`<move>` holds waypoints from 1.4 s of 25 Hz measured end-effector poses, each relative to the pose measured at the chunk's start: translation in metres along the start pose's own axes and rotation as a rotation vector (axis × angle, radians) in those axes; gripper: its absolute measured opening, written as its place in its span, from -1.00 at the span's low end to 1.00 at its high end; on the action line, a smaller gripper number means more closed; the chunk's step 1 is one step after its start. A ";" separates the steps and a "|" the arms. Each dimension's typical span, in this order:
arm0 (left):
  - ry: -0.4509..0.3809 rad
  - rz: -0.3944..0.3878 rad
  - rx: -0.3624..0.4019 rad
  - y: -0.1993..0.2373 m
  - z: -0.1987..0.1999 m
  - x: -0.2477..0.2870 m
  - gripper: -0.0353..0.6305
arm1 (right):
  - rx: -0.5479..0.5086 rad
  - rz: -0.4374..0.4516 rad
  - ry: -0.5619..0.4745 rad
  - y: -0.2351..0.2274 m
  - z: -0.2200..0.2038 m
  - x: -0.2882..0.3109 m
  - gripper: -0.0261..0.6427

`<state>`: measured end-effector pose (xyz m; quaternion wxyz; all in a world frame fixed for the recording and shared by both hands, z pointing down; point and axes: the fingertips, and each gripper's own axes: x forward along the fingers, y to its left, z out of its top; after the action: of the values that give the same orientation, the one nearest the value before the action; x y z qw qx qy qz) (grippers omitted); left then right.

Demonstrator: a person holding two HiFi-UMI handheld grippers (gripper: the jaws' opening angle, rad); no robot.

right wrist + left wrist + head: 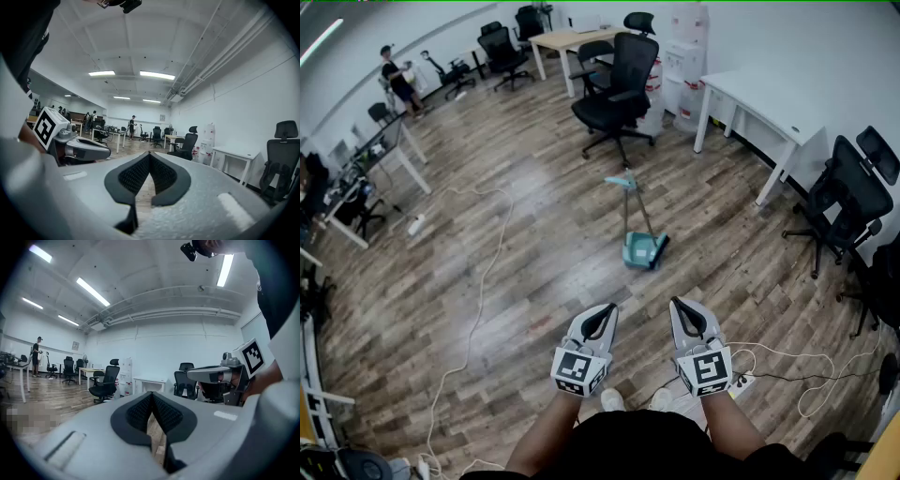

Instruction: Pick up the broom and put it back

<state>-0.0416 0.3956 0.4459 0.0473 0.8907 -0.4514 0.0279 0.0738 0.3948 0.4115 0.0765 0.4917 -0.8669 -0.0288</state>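
- The left claw [151,394] is closed, its black pads meeting at the tips with nothing between them.
- The right claw [150,153] is closed the same way and is also empty. It is held side by side with the left claw, with a clear gap between the two.
- The broom [643,251] is on the wood floor [534,281], straight ahead of both claws and well apart from them. Its teal head is the nearer end, and its thin handle runs away from the claws.
- The boards between the claw tips and the broom head are bare.
- Past the far end of the handle stands a black office chair [619,89]. Its wheeled base is near the handle tip but apart from it.
- Ahead and to the right of the right claw is a white table [759,105]. Its nearest leg and corner stand apart from the broom, with open floor between.
- A second black chair [848,202] sits further right, beyond that table corner.
- A white cable [478,300] trails along the floor to the left of the left claw, well clear of the straight line to the broom.
- A power strip [741,380] with looping cords lies on the floor just to the right of the right claw.
- A desk [398,155] edges the open floor far ahead to the left, and a person [397,80] stands beyond it.
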 end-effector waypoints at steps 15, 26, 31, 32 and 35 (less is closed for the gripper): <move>0.009 -0.041 0.021 0.040 -0.014 -0.021 -0.84 | 0.055 -0.067 -0.014 0.025 -0.007 0.016 -0.91; 0.018 -0.056 0.010 0.060 -0.015 0.006 -0.85 | 0.059 -0.054 0.013 0.012 -0.013 0.044 -0.91; 0.034 -0.036 0.022 0.076 -0.014 0.033 -0.84 | 0.062 -0.034 -0.010 -0.008 -0.011 0.072 -0.91; 0.037 -0.033 0.023 0.080 -0.012 0.041 -0.84 | 0.058 -0.034 -0.017 -0.013 -0.010 0.079 -0.91; 0.044 -0.021 0.020 0.093 -0.009 0.064 -0.84 | 0.049 -0.038 -0.029 -0.033 -0.008 0.099 -0.91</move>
<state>-0.0786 0.2908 0.4661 0.0485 0.8949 -0.4405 0.0515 0.0530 0.2934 0.4256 0.0514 0.5092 -0.8590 -0.0162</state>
